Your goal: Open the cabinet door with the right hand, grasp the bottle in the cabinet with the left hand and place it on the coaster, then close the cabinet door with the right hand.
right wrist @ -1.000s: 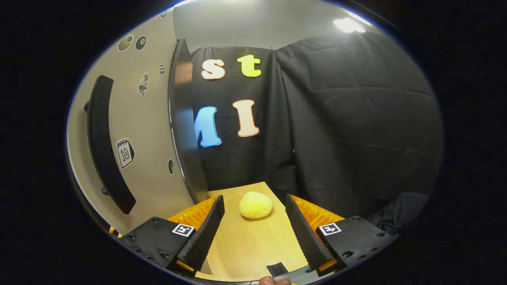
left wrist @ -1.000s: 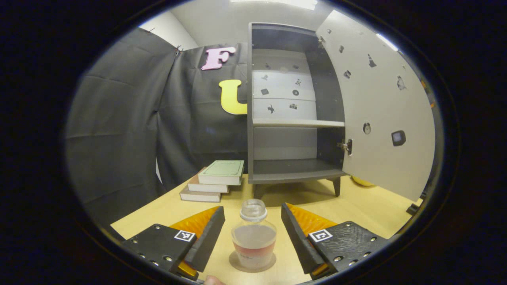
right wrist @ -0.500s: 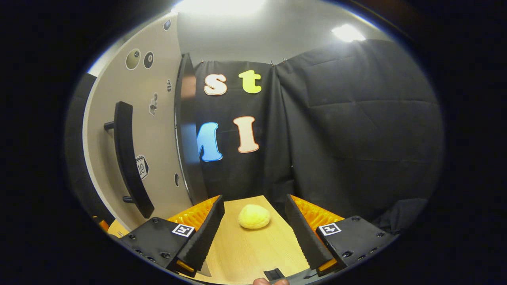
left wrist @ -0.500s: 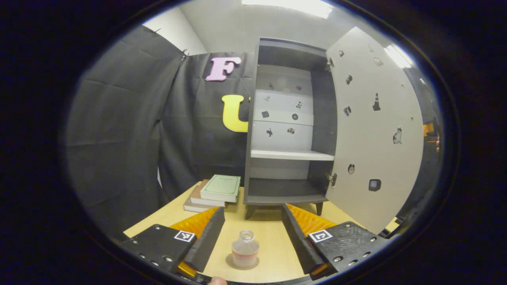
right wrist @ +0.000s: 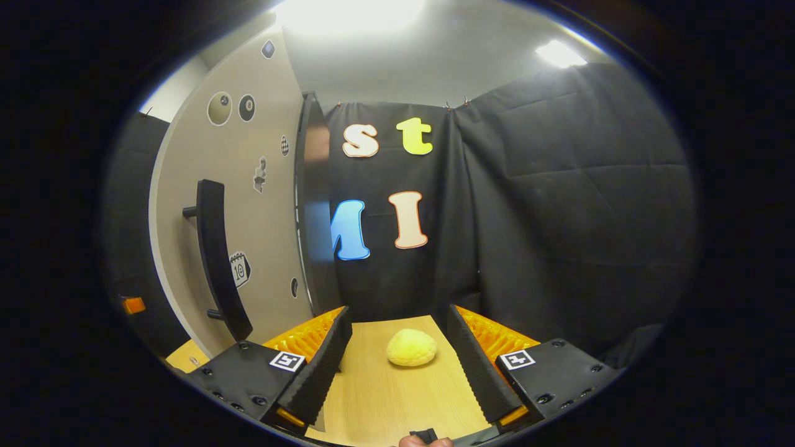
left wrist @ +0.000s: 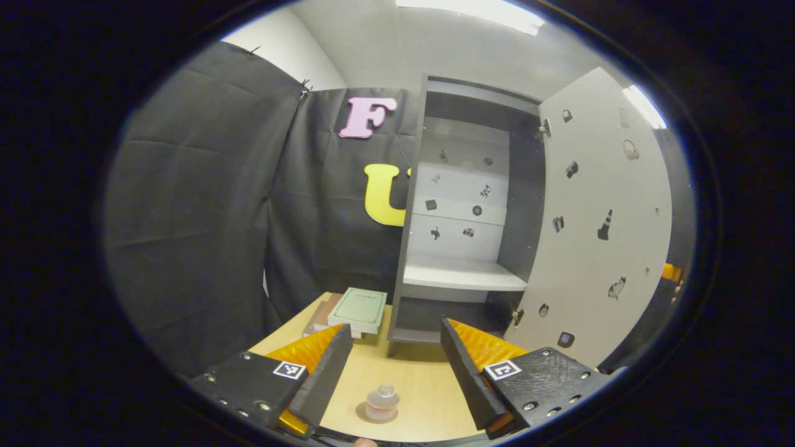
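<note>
The bottle [left wrist: 381, 402] is seen standing on the coaster [left wrist: 363, 413], released, well apart from the spread left gripper [left wrist: 390, 366]. The cabinet door [right wrist: 248, 205] is judged stiff and light on its hinges; it is best taken at the handle [right wrist: 217, 261], near which the right gripper [right wrist: 397, 366] is held unclenched and empty.

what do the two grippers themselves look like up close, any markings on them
In each gripper's own view, the left gripper and right gripper look alike: two wedge-shaped fingers set on flat black blocks dotted with screws. Each block carries a small square black-and-white tag near the finger base. The inner faces of the right gripper's fingers are finely ribbed. A bit of the holding hand peeks in at the bottom edge of the right gripper view.
</note>
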`<state>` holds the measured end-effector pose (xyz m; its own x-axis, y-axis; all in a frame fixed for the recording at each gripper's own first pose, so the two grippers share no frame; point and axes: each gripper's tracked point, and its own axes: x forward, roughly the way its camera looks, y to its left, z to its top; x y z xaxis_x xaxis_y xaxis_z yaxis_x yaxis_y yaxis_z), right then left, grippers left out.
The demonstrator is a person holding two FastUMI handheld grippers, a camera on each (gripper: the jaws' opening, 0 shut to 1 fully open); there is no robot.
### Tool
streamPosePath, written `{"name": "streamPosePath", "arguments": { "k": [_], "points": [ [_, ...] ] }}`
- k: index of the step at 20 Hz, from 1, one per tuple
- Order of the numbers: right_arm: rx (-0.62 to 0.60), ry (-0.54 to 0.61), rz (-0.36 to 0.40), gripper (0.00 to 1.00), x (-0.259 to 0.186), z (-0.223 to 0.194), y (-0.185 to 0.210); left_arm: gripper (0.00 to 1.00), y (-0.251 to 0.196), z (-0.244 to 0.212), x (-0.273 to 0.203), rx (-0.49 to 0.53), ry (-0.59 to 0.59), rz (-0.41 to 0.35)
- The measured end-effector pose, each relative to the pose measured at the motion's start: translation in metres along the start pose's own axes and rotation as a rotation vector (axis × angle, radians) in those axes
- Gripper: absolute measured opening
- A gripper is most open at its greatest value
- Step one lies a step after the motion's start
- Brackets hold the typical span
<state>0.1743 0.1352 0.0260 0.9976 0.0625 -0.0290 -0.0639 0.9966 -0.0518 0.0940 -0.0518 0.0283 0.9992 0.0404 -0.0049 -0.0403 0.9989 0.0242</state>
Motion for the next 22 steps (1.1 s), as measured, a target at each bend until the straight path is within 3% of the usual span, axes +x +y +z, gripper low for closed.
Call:
{"name": "streamPosePath", "arguments": {
  "k": [4,8,12,15,20,22],
  "points": [
    [0.086,0.012,0.080,0.98,-0.004,0.004,0.011,0.86,-0.014,0.025,-0.014,0.067,0.012,0.025],
    [0.112,0.029,0.210,0.98,0.003,0.006,0.036,0.88,-0.038,0.030,-0.031,0.040,0.013,0.044],
    [0.130,0.068,0.278,0.98,0.008,0.003,0.045,0.88,-0.050,0.033,-0.044,0.018,-0.003,0.070],
    [0.137,0.086,0.275,0.98,0.010,0.007,0.052,0.88,-0.050,0.031,-0.042,0.046,-0.013,0.053],
    [0.181,0.076,0.243,0.98,0.004,0.022,0.074,0.87,-0.035,0.020,-0.015,-0.001,0.003,-0.016],
    [0.143,0.066,0.207,0.98,0.001,0.026,0.075,0.88,-0.021,0.019,-0.007,-0.001,0.013,-0.038]
  ]
}}
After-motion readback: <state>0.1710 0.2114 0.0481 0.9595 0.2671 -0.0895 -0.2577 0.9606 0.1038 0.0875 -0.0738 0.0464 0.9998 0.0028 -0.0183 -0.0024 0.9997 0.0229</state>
